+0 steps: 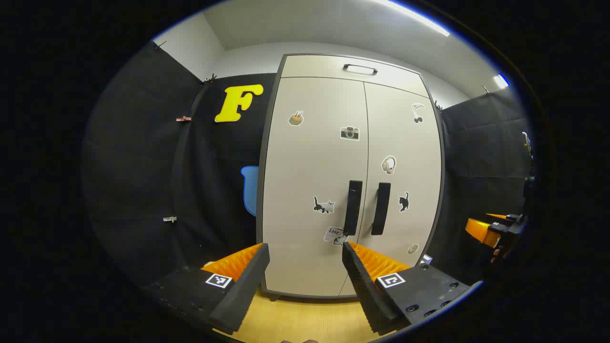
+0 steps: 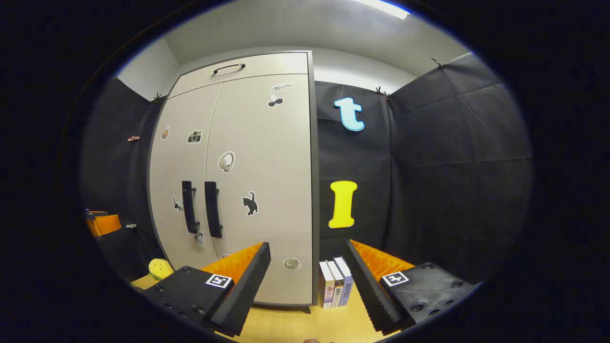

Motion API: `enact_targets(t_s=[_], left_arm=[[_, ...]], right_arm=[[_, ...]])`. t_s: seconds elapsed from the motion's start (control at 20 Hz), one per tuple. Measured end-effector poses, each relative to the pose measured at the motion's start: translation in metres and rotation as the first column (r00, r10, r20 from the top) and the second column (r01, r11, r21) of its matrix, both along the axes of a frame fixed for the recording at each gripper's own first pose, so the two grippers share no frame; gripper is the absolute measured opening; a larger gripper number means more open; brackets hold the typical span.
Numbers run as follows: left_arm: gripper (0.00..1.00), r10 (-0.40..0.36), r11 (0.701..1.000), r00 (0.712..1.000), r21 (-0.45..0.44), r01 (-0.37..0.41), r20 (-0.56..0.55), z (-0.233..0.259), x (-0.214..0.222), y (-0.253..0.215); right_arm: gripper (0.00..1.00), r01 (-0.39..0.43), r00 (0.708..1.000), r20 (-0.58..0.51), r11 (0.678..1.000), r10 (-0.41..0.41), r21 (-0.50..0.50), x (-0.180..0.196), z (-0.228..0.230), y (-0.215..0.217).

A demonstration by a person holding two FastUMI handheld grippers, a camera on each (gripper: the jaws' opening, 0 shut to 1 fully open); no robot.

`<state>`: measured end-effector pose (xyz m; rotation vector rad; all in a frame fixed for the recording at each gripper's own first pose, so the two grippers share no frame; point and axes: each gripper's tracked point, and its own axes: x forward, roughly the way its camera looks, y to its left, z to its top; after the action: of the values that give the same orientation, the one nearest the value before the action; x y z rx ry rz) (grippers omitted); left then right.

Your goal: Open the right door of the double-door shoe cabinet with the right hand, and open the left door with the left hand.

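Note:
A pale double-door shoe cabinet (image 1: 310, 157) stands ahead with both doors closed and stickers on them. Two black vertical handles sit side by side at the middle seam: the left door handle (image 1: 353, 207) and the right door handle (image 1: 381, 208). My left gripper (image 1: 305, 250) is open, short of the cabinet, its fingers framing the lower left door. In the right gripper view the cabinet (image 2: 267, 157) lies left of centre, with the left door handle (image 2: 188, 206) and the right door handle (image 2: 213, 209). My right gripper (image 2: 307, 247) is open, aimed at the cabinet's right edge, nothing between its fingers.
Several books (image 2: 335, 282) stand on the wooden floor (image 2: 295, 324) beside the cabinet's right side. A yellow object (image 2: 160, 268) lies low at its left. A top drawer handle (image 1: 360, 69) sits above the doors. The other gripper (image 1: 493, 227) shows at the far right.

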<state>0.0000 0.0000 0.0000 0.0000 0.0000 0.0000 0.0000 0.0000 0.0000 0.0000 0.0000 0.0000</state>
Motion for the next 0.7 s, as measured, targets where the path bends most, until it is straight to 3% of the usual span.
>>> enact_targets(t_s=[0.7], left_arm=[[0.95, -0.029, 1.000, 1.000, 0.002, 0.029, 0.003, 0.007, 0.009, 0.047]], right_arm=[[0.98, -0.037, 0.999, -0.013, 0.999, 0.037, -0.013, -0.012, 0.011, 0.077]])
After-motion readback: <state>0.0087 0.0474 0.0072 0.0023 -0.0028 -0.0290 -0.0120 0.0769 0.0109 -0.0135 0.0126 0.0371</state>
